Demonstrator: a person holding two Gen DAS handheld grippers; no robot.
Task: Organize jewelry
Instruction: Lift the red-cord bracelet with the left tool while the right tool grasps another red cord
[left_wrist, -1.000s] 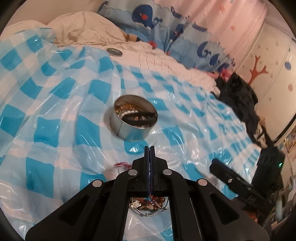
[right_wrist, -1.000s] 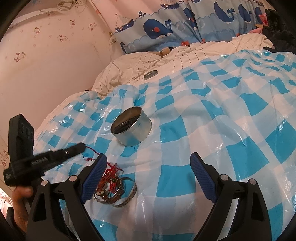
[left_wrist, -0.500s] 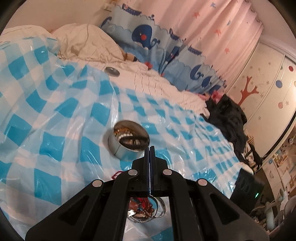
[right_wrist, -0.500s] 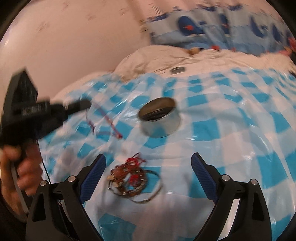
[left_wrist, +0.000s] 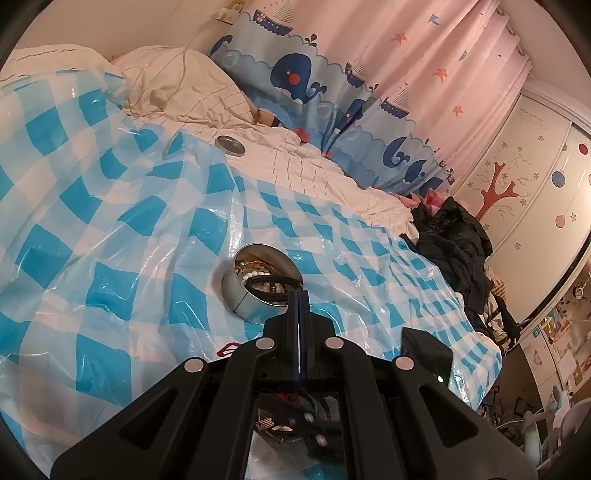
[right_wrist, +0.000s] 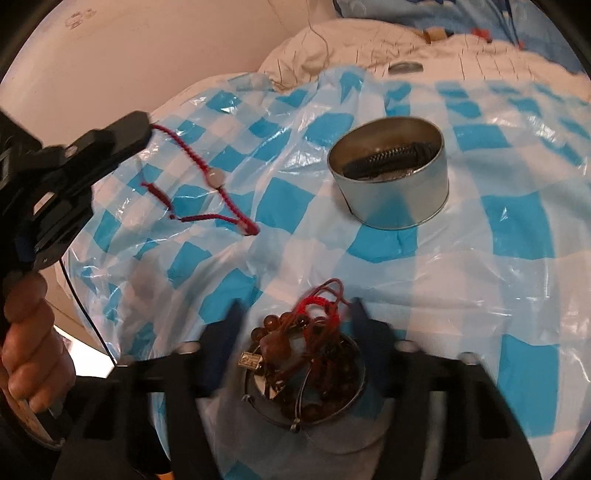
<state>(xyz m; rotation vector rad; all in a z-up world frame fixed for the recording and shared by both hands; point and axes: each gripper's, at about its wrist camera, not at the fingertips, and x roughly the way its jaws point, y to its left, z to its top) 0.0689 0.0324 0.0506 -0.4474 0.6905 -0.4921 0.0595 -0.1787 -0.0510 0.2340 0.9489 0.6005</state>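
Observation:
My left gripper (left_wrist: 299, 295) is shut, and the right wrist view shows its tip (right_wrist: 142, 123) pinching a red cord bracelet (right_wrist: 207, 177) with a pale bead. The cord hangs down, its lower end on the blue-checked plastic sheet (right_wrist: 517, 221). My right gripper (right_wrist: 295, 314) is blurred and its jaws are closing. Between them lies a tangle of jewelry (right_wrist: 303, 354): red cords, brown beads and metal bangles, with the pads short of pressing on it. Beyond stands a round metal tin (right_wrist: 399, 199), also seen as the tin (left_wrist: 240, 299) holding beads and a dark band.
The tin's lid (left_wrist: 231, 144) lies on the cream quilt at the back. Dark clothes (left_wrist: 454, 243) are heaped at the bed's right edge. A hand (right_wrist: 26, 332) holds the left gripper's handle, with a bare wall behind it. Whale-print pillows (left_wrist: 295, 81) line the headboard.
The right gripper has dropped toward the jewelry tangle and its jaws have narrowed around it. The left gripper has lifted the red cord bracelet up and away to the left.

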